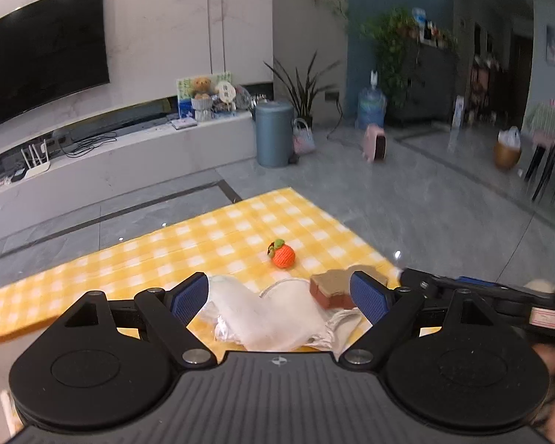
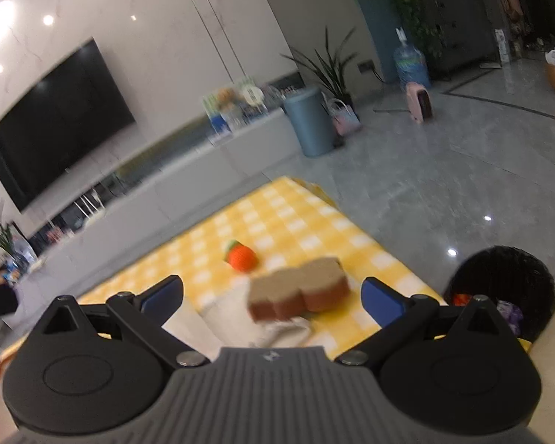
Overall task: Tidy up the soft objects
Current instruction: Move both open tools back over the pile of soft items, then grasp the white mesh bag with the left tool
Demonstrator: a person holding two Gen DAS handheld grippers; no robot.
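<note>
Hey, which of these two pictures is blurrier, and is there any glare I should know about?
The right wrist view is blurrier: the brown sponge and orange knitted toy are smeared, as if by motion. The left wrist view is sharper up close, the toy crisp, though its far right side is smeared. Ceiling lights glare on the wall and glint off the floor in the right wrist view. Both views bend straight lines.
</note>
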